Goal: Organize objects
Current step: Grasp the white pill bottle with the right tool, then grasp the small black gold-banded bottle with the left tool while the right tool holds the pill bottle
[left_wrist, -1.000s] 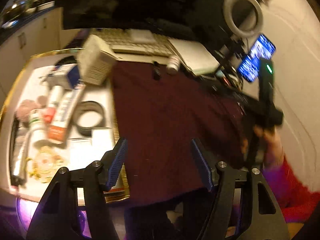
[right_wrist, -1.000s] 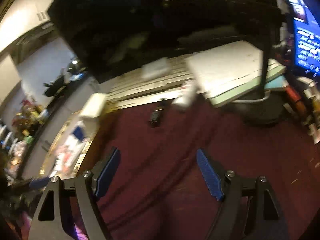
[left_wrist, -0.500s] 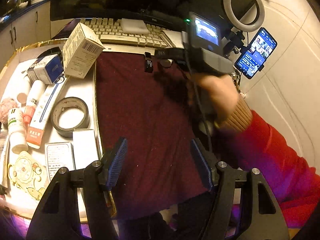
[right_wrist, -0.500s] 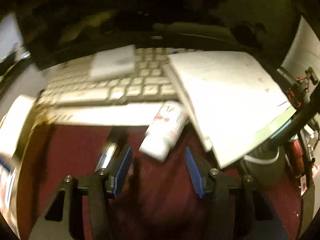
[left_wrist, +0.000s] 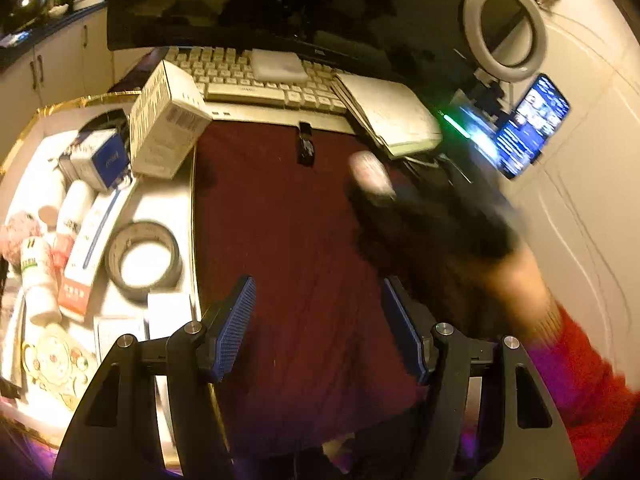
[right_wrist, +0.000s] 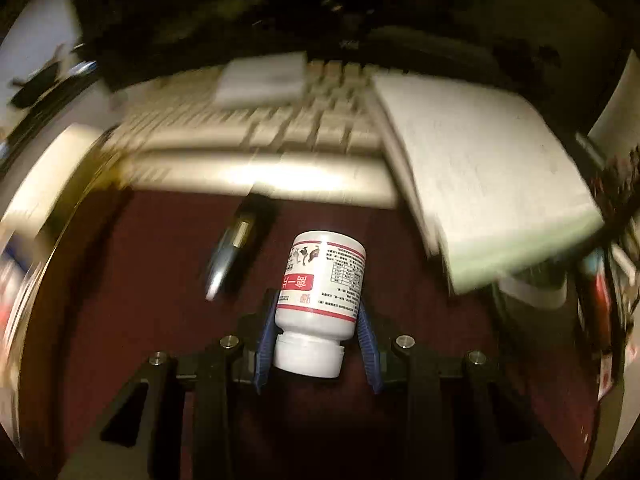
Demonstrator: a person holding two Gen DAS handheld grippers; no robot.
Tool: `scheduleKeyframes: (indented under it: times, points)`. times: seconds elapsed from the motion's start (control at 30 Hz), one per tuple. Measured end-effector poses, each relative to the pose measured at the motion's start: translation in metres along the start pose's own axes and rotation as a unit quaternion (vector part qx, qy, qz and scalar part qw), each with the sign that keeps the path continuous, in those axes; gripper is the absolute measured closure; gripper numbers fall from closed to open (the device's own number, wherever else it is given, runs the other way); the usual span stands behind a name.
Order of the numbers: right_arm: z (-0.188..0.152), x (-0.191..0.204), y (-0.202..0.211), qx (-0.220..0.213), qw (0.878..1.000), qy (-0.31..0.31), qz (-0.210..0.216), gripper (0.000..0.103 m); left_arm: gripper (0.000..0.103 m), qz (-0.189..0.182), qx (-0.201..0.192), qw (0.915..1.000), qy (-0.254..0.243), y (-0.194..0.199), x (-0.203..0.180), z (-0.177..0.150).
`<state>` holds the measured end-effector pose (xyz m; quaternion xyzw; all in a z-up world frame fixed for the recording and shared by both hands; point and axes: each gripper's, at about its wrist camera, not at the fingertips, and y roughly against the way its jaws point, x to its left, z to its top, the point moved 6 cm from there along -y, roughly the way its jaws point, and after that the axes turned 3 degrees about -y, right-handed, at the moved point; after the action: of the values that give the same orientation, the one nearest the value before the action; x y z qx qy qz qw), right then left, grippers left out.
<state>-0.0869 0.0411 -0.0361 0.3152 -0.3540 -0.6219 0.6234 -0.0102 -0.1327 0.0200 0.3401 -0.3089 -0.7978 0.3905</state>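
My right gripper (right_wrist: 318, 312) is shut on a white pill bottle (right_wrist: 320, 280) with a red-striped label, cap toward the camera, held above the maroon mat (right_wrist: 140, 300). In the left wrist view the bottle (left_wrist: 370, 172) and the right gripper (left_wrist: 384, 196) show blurred over the mat's right side. My left gripper (left_wrist: 318, 320) is open and empty above the mat's (left_wrist: 280, 220) near part. A small dark lighter-like object (right_wrist: 234, 248) lies on the mat near the keyboard, also in the left wrist view (left_wrist: 305, 148).
A gold-rimmed white tray (left_wrist: 36, 116) at left holds a tape roll (left_wrist: 142, 258), boxes (left_wrist: 168, 120), tubes and bottles. A keyboard (left_wrist: 260, 84), a notebook (left_wrist: 388, 116), a monitor, a ring light (left_wrist: 504, 28) and a phone (left_wrist: 532, 124) stand behind and right.
My right gripper closed on the pill bottle and lifted it off the mat, drawing back toward the right. My left gripper stayed open over the mat.
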Motion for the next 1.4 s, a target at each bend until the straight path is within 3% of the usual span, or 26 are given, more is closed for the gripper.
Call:
scheduleKeyframes:
  times: [0.13,0.33,0.43,0.53,0.77,0.83,1.0,1.13,1.4]
  points:
    - [-0.045,-0.018,0.039,0.003,1.000,0.007,0.029,0.066,0.037,0.052,0.004,0.9986,-0.001,-0.023,-0.015,0.028]
    - [-0.098,-0.052,0.081,-0.018,0.995,-0.053,0.085,0.066,0.038,0.120,0.019,0.9923,-0.022,-0.090,-0.035,0.077]
    - [-0.098,-0.060,0.086,-0.032,0.992,-0.070,0.103,0.066,0.041,0.153,0.020,0.9879,-0.021,-0.116,-0.026,0.091]
    - [-0.096,-0.060,0.081,-0.040,0.989,-0.083,0.113,0.066,0.053,0.173,0.031,0.9843,-0.016,-0.135,-0.015,0.102]
    - [-0.097,-0.066,0.080,-0.048,0.986,-0.091,0.131,0.066,0.066,0.189,0.052,0.9797,-0.042,-0.165,-0.011,0.109]
    - [-0.098,-0.068,0.080,-0.048,0.985,-0.094,0.135,0.066,0.085,0.182,0.047,0.9814,-0.039,-0.168,-0.010,0.111]
    - [-0.102,-0.070,0.082,-0.052,0.985,-0.094,0.138,0.066,0.086,0.177,0.052,0.9823,-0.031,-0.167,-0.008,0.105]
    - [-0.102,-0.068,0.083,-0.056,0.983,-0.097,0.143,0.066,0.086,0.137,0.059,0.9888,-0.011,-0.157,-0.010,0.090]
    - [-0.106,-0.060,0.089,-0.065,0.982,-0.090,0.155,0.066,0.086,0.107,0.066,0.9906,-0.054,-0.127,-0.024,0.032]
